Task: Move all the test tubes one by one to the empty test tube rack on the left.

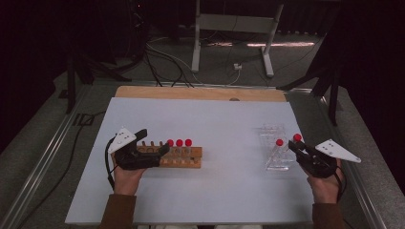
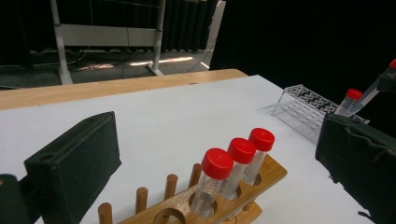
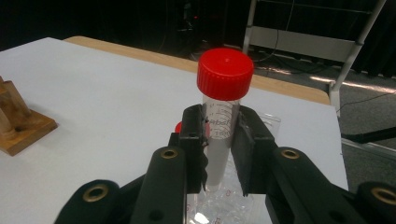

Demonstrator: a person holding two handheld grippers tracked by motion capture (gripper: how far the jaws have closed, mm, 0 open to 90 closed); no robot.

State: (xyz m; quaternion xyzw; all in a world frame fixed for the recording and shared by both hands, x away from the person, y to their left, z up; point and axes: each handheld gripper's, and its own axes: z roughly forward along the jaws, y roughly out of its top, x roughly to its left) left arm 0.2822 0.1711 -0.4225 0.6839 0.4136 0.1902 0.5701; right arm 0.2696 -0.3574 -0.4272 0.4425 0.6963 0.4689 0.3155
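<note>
The right gripper (image 3: 219, 140), fingers pinching a clear red-capped plastic tube (image 3: 220, 116) upright, hovers at the white worktop's (image 1: 219, 124) four o'clock by the clear plastic rack (image 1: 273, 131), while the left gripper (image 1: 152, 143), fingers spread, flanks the wooden rack (image 1: 188, 160).

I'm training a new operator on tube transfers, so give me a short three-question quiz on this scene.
1. How many red-capped tubes stand in the wooden rack?
2. True or false: the right gripper is shut on a red-capped tube.
3. Where does the left gripper sit? A) at the wooden rack, jaws open B) over the clear plastic rack C) off the table

Key: 1. three; 2. true; 3. A
</note>
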